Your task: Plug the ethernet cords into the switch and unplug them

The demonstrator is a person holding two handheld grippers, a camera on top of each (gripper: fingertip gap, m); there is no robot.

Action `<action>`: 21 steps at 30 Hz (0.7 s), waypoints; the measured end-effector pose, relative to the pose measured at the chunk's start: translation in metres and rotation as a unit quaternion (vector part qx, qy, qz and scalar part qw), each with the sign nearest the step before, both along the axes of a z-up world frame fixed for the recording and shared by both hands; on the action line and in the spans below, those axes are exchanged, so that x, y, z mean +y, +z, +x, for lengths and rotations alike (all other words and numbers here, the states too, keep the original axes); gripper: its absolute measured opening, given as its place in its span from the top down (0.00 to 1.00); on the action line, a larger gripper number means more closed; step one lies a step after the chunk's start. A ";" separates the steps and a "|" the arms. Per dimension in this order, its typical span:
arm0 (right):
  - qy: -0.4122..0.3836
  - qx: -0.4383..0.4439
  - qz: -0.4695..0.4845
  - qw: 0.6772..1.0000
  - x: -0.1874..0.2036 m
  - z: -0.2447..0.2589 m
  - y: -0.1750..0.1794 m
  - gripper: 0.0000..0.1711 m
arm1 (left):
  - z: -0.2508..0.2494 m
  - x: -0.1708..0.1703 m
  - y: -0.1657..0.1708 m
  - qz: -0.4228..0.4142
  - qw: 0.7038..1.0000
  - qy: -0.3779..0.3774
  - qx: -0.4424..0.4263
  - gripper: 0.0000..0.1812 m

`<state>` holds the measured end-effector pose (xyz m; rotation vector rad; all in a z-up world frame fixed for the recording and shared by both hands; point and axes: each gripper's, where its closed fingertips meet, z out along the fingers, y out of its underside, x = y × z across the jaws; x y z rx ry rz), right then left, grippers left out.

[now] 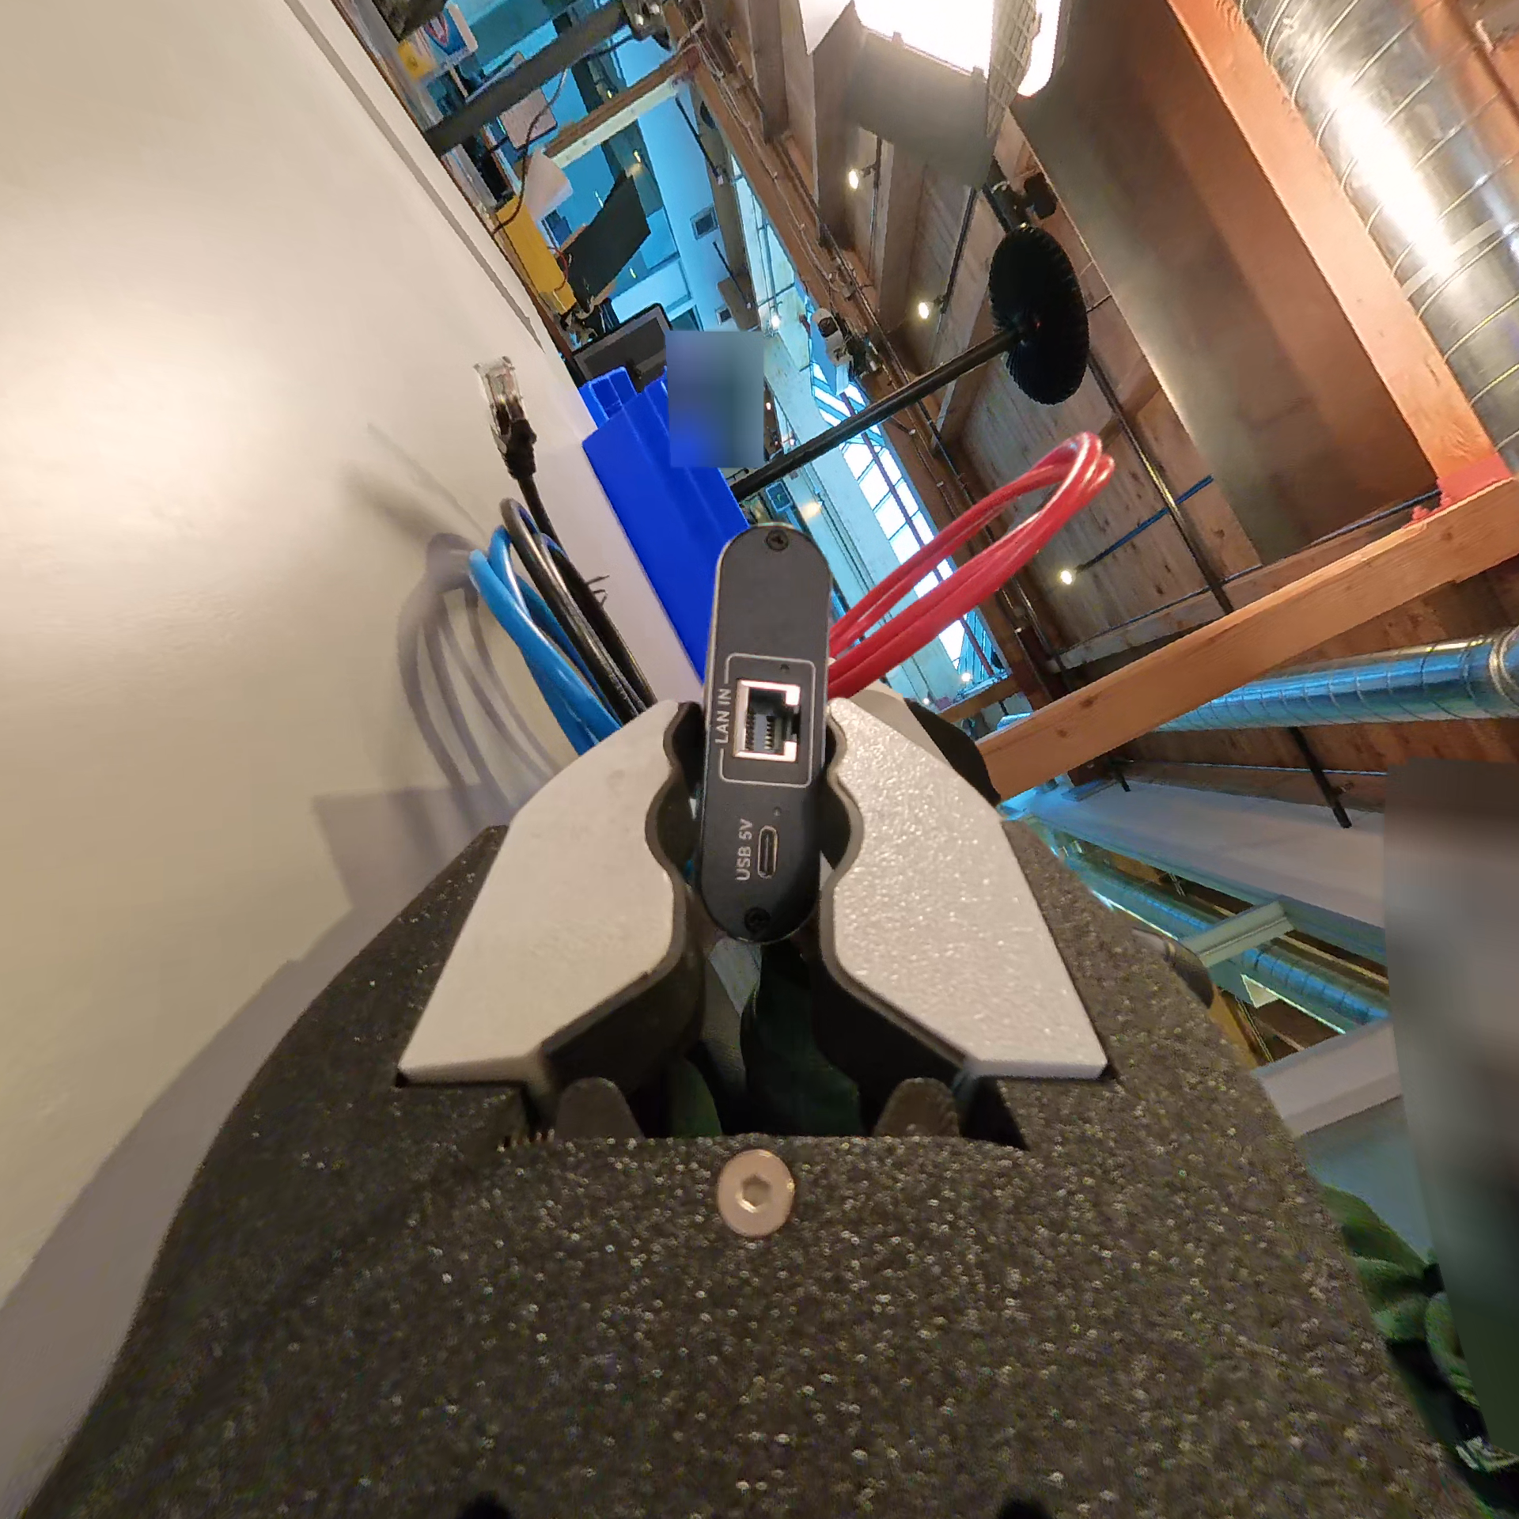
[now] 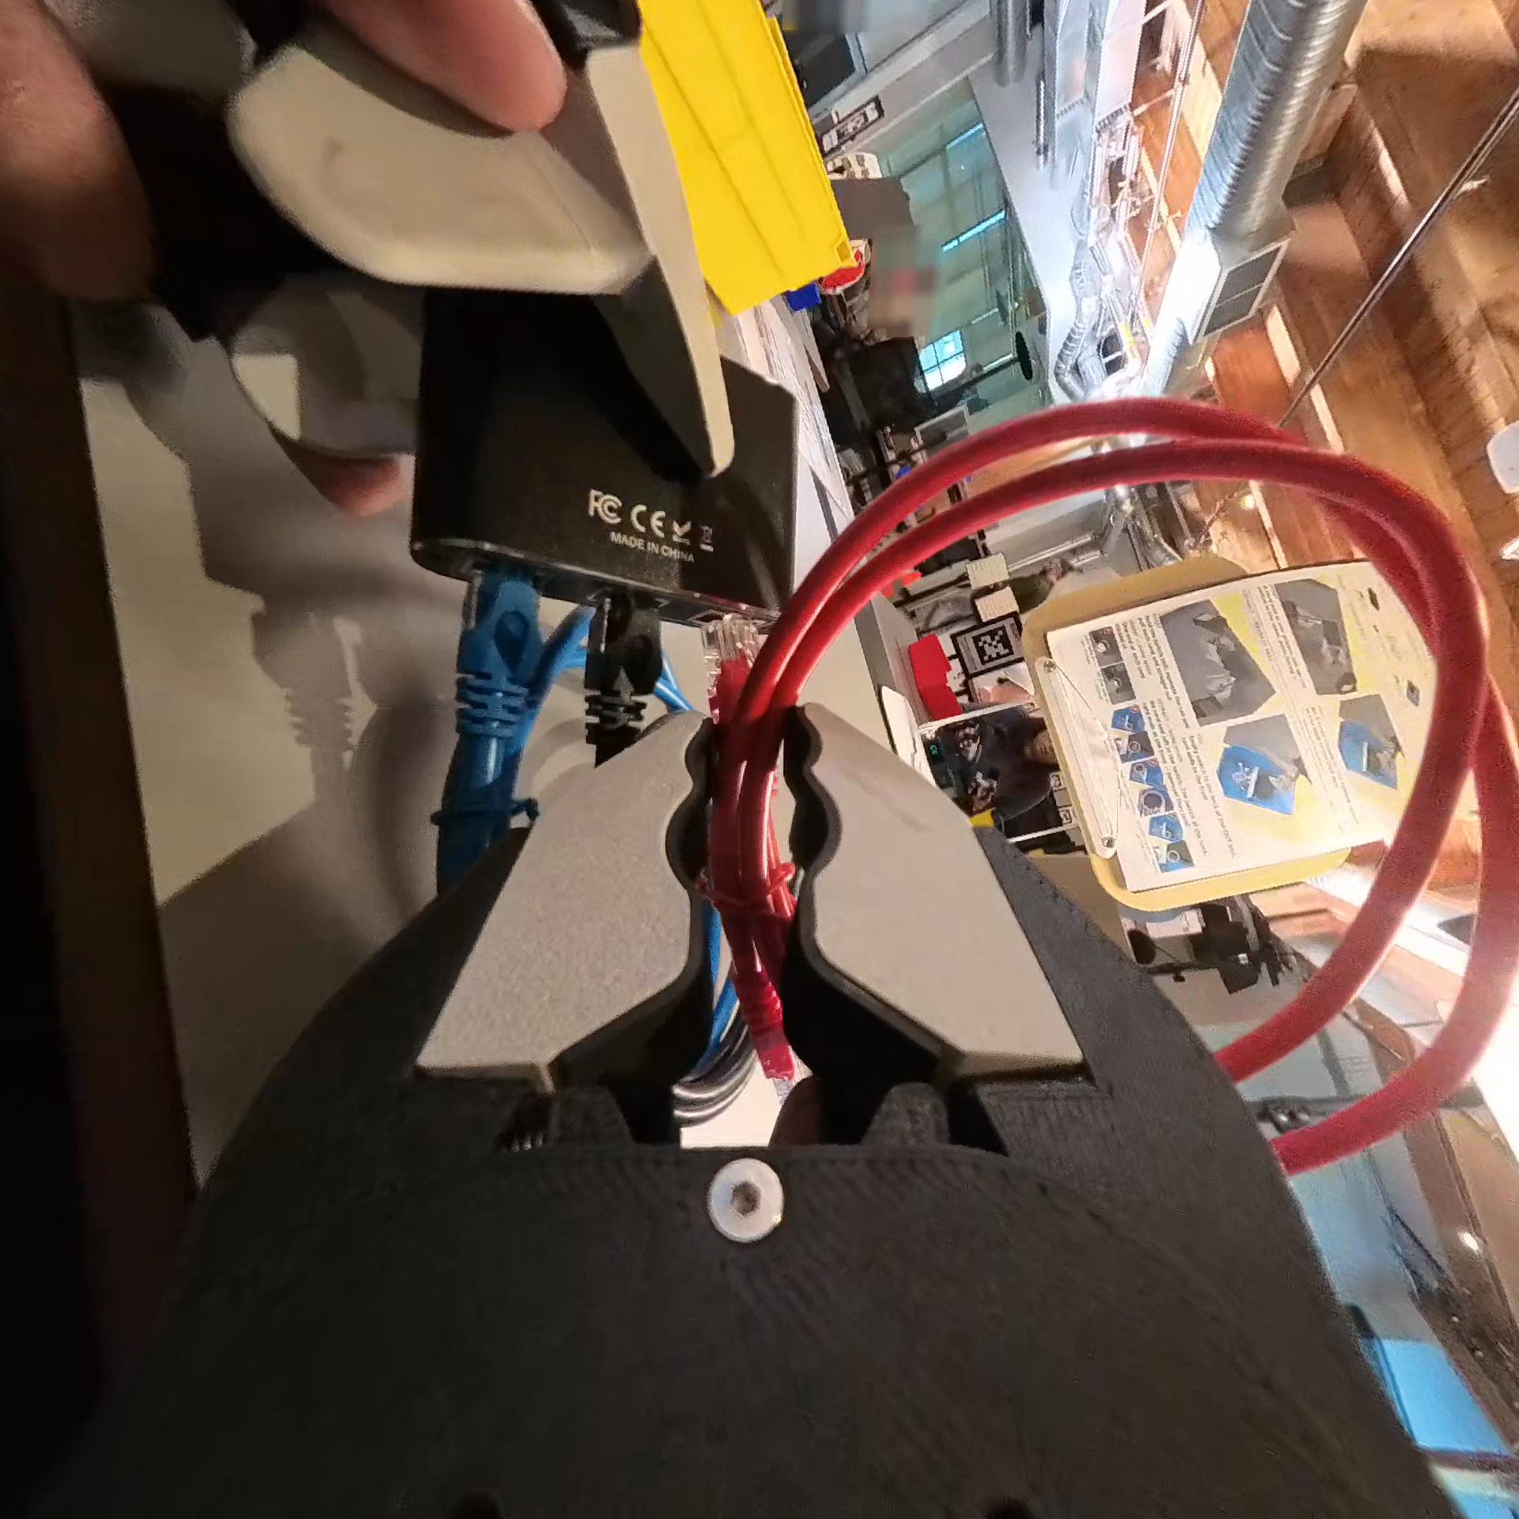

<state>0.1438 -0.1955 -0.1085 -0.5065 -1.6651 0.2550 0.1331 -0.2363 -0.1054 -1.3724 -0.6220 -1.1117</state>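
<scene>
White tabletop (image 1: 205,411) behind, left gripper (image 1: 760,789) clamps the switch (image 1: 760,740); right gripper (image 2: 744,789) pinches red cord (image 2: 1233,510).

This looks like a workshop or robotics lab set inside a converted industrial loft. Heavy timber beams (image 1: 1216,625) and plank ceiling carry bare spiral metal ducting (image 1: 1397,164) and small spot lamps. A bright studio light (image 1: 945,49) hangs on a black stand. Beyond the far edge of the white table (image 1: 164,411) sit a blue plastic bin (image 1: 649,493) and a yellow one (image 2: 740,140). A laminated instruction sheet (image 2: 1233,723) on a board stands near printed square marker tags (image 2: 994,641), and what may be cluttered workbenches fill the blurred distance.
</scene>
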 end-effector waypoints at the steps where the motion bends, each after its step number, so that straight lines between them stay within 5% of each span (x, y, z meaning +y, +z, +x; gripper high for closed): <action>1: -0.003 -0.001 -0.004 1.000 0.000 -0.001 -0.001 0.91 | -0.001 0.000 -0.001 -0.001 1.000 0.004 -0.001 0.85; 15: -0.045 -0.017 -0.100 0.994 0.000 -0.010 -0.012 0.91 | -0.015 0.003 -0.001 -0.014 0.995 0.088 -0.039 0.84; 21: -0.003 -0.029 -0.124 0.992 -0.003 -0.008 -0.011 0.91 | -0.017 0.002 -0.006 -0.005 0.995 0.086 -0.046 0.85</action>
